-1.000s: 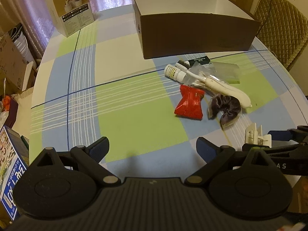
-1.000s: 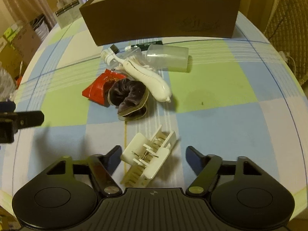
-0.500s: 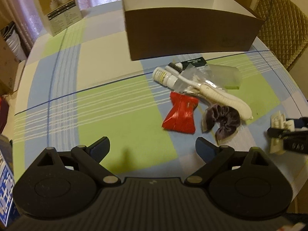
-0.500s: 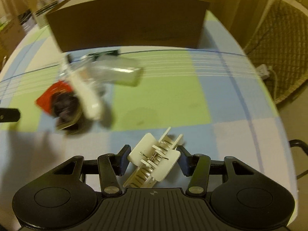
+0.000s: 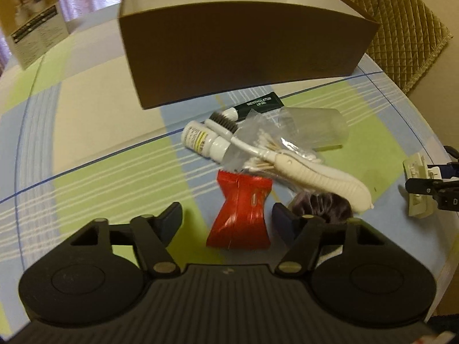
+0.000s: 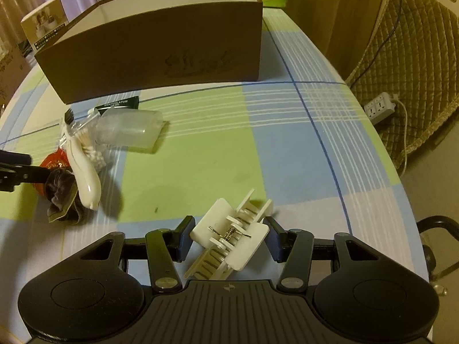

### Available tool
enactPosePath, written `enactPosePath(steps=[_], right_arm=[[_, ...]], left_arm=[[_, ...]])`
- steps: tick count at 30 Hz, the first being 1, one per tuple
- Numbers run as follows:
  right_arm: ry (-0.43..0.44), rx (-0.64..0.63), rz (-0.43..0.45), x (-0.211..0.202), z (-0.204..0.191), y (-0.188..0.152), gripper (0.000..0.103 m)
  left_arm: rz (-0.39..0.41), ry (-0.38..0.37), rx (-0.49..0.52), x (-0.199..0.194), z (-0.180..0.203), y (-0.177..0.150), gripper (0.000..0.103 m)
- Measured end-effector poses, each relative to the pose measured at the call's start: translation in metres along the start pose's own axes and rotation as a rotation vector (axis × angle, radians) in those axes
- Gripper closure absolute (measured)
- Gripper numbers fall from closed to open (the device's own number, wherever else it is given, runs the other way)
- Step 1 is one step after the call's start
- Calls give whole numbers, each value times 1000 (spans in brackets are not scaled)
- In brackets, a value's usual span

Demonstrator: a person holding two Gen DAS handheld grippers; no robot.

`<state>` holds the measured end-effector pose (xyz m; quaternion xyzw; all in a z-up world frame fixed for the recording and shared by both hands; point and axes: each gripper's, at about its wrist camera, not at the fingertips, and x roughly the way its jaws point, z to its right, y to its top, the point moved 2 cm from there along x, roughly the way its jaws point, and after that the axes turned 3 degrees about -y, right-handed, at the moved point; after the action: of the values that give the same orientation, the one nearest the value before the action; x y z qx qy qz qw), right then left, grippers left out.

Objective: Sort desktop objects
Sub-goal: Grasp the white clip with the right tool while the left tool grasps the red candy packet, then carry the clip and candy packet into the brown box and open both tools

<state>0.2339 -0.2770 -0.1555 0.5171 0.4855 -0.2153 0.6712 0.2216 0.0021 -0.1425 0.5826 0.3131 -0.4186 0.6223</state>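
My right gripper (image 6: 228, 240) is shut on a white hair claw clip (image 6: 229, 238), held above the checked tablecloth; that clip (image 5: 417, 186) also shows at the right edge of the left wrist view. My left gripper (image 5: 226, 220) is open, its fingers on either side of a red packet (image 5: 241, 212). Just beyond lie a white brush (image 5: 309, 172), a purple scrunchie (image 5: 324, 203), a bag of cotton swabs (image 5: 266, 146), a small white bottle (image 5: 203, 142), a dark green tube (image 5: 258, 104) and a clear plastic cup (image 5: 312, 127). The open brown box (image 5: 243, 48) stands behind the pile.
A small printed carton (image 5: 31, 37) stands at the far left of the round table (image 6: 287, 149). A quilted chair (image 6: 413, 66) and a power strip (image 6: 380, 107) on the floor are off to the right. The table's edge curves close at the right.
My right gripper closed on the white clip and lifted it off the table. My left gripper moved forward and right until its open fingers came to either side of the red packet.
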Motion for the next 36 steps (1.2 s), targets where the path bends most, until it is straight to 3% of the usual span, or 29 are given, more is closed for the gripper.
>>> enactPosePath(steps=[8, 9, 13, 26, 27, 28, 30, 36], right_arm=[[58, 29, 10, -1, 10, 2, 53], [69, 36, 13, -1, 12, 2, 52], [77, 48, 19, -4, 15, 3, 40], [31, 56, -2, -4, 12, -3, 34], [25, 54, -4, -3, 11, -3, 38], [16, 47, -5, -2, 11, -3, 54], [15, 27, -16, 0, 10, -2, 66], [44, -5, 23, -8, 11, 7, 73]], left_arm=[[-15, -39, 12, 21, 0, 2, 62], [-9, -46, 18, 21, 0, 0, 70], [-4, -40, 6, 18, 0, -5, 79], [-38, 71, -165, -15, -24, -46, 81], [-41, 72, -174, -17, -25, -48, 81], [-42, 72, -180, -18, -25, -49, 81], [-34, 70, -187, -22, -23, -51, 81], [14, 52, -185, -35, -12, -41, 81]])
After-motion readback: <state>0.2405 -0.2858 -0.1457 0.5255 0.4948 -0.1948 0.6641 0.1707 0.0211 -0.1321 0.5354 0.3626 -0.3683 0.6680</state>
